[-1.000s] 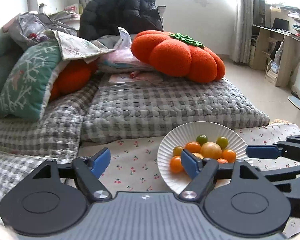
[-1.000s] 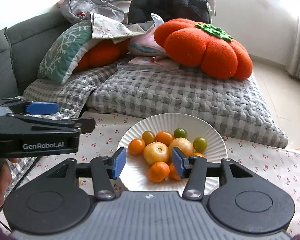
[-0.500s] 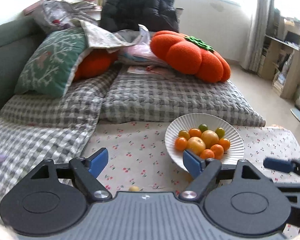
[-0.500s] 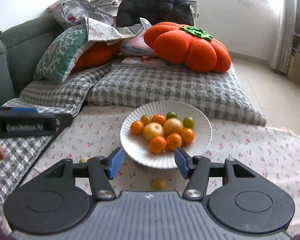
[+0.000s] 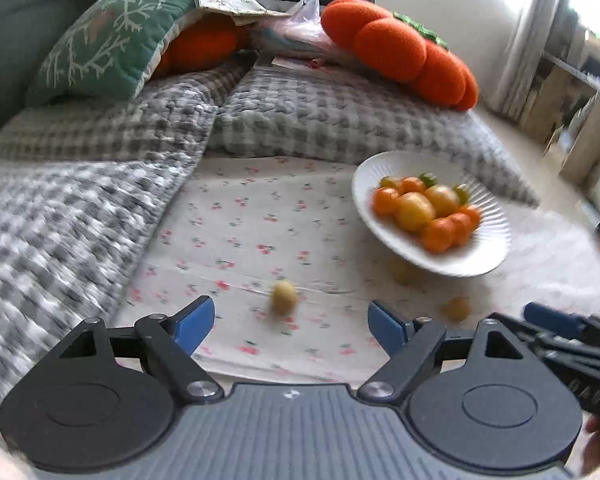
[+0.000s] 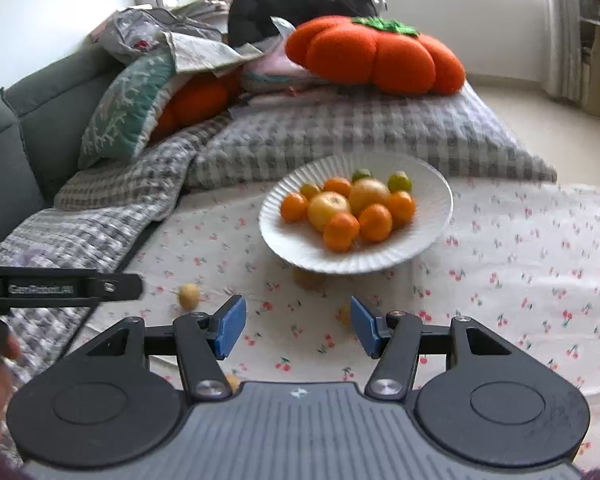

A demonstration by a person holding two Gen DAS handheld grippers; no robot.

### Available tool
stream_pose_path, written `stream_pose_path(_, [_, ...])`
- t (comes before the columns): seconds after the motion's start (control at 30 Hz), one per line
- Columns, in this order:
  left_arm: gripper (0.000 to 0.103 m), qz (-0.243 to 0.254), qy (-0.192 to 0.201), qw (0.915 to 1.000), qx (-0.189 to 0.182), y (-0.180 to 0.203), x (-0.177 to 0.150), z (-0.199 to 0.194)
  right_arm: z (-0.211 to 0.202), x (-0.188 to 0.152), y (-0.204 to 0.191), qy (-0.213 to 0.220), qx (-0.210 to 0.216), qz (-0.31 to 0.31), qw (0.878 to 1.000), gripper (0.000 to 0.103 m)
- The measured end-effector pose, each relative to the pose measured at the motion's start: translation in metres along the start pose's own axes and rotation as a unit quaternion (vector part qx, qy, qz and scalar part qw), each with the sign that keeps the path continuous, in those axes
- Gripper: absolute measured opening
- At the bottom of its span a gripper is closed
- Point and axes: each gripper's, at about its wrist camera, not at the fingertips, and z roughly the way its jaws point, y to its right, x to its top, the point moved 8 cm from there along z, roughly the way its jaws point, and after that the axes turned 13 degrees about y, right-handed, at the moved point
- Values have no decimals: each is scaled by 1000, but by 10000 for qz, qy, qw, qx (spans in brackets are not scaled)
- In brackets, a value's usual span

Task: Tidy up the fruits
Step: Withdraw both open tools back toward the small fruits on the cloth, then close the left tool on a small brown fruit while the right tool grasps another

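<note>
A white ribbed plate (image 5: 484,254) (image 6: 428,216) holds several orange, yellow and green fruits (image 6: 352,208) on a cherry-print cloth (image 5: 240,240). Small yellow fruits lie loose on the cloth: one (image 5: 284,298) (image 6: 189,295) ahead of my left gripper, one under the plate's near rim (image 5: 404,272) (image 6: 308,278), one further right (image 5: 456,308) (image 6: 344,314). My left gripper (image 5: 290,328) is open and empty, short of the first loose fruit. My right gripper (image 6: 298,326) is open and empty in front of the plate; it shows at the left view's right edge (image 5: 560,334).
Grey checked quilts (image 6: 340,136) border the cloth at the back and left. An orange pumpkin cushion (image 6: 376,56), a green cushion (image 6: 128,108) and piled clothes lie behind. A grey sofa (image 6: 16,136) is at the left. Shelves (image 5: 572,100) stand at the right.
Both grippers have pulled back and risen from the plate. The loose yellow fruits on the cloth have come into view. Both stay open.
</note>
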Motion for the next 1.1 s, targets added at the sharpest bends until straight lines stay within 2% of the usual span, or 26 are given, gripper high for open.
stream_pose_path(0.17, [77, -267, -229, 9994, 73, -20, -8, 23, 15, -8, 5, 169, -186, -394, 9989, 54])
stream_pose_path(0.3, [77, -329, -277, 9990, 73, -23, -11, 39, 29, -17, 12, -19, -260, -463, 9986, 54])
stream_pose_path(0.4, [77, -301, -408, 9987, -3, -17, -15, 53, 34, -19, 11, -180, -119, -278, 9994, 54])
stream_pose_path(0.53, [76, -61, -419, 9990, -122, -8, -17, 61, 33, -25, 0, -297, 123, -392, 9987, 54])
stream_pose_path(0.73, [65, -186, -632, 9977, -149, -12, -24, 75, 39, -29, 6, -414, 63, -210, 9989, 54])
stream_pose_path(0.83, [53, -229, -675, 9972, -218, -13, -27, 82, 36, -33, -4, -489, 313, -146, 9982, 53])
stream_pose_path(0.87, [46, -253, -692, 9970, -249, -14, -28, 84, 36, -34, -9, -497, 390, -205, 9978, 54])
stream_pose_path(0.9, [35, -275, -719, 9967, -261, -14, -29, 86, 35, -35, -16, -523, 516, -256, 9970, 54])
stream_pose_path(0.93, [28, -303, -759, 9963, -269, -14, -30, 87, 33, -37, -23, -573, 674, -294, 9956, 53])
stream_pose_path(1.0, [7, -460, -752, 9951, -447, -12, -30, 88, 30, -43, -38, -701, 968, -369, 9922, 53])
stream_pose_path(1.1, [6, -419, -654, 9954, -565, -6, -27, 85, 27, -52, -54, -925, 1244, -565, 9863, 53])
